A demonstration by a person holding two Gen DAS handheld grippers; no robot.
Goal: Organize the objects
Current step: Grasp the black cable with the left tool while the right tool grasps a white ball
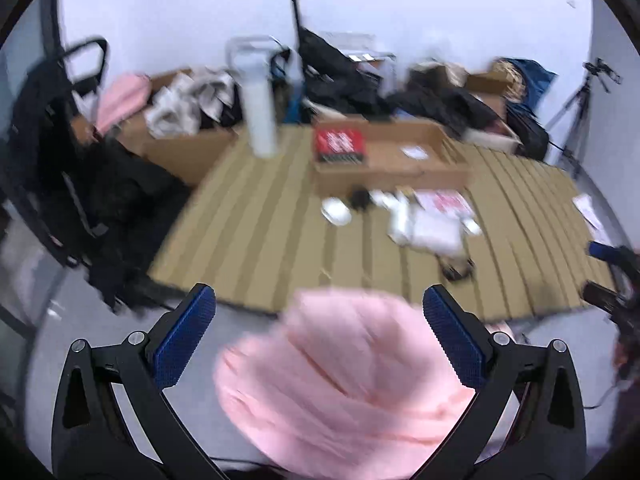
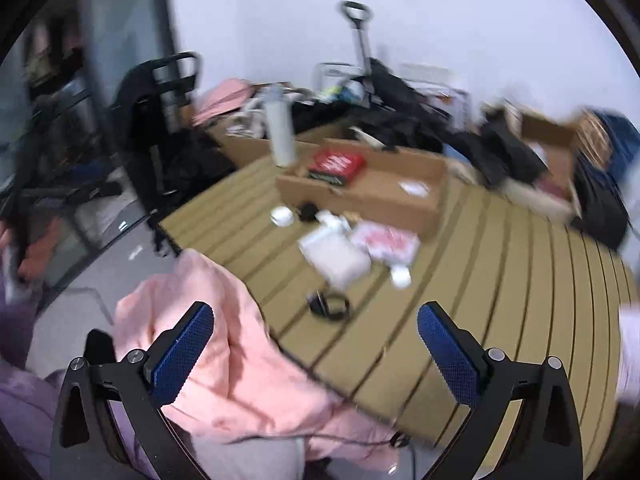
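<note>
Worktop (image 1: 256, 224): slatted, carries the clutter
Pink cloth (image 1: 344, 380): heaped at its near edge, 6 o'clock, likely awaiting sorting
Cardboard box (image 1: 400, 160): at 12 o'clock, probably the destination
Small items (image 2: 336, 256): strewn before the box, blocking the way
Left gripper (image 1: 318, 334): jaws spread, empty, over cloth
Right gripper (image 2: 316, 346): jaws spread, empty

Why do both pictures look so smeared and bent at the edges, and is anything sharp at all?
Left wrist view: motion blur smears the pink fabric bundle and the open cardboard box; only the left tongs look crisp. Right wrist view: the same smear over the striped tan mat, with the right tongs sharp. Both show fisheye curving, dark round corners and flat, even light.
</note>
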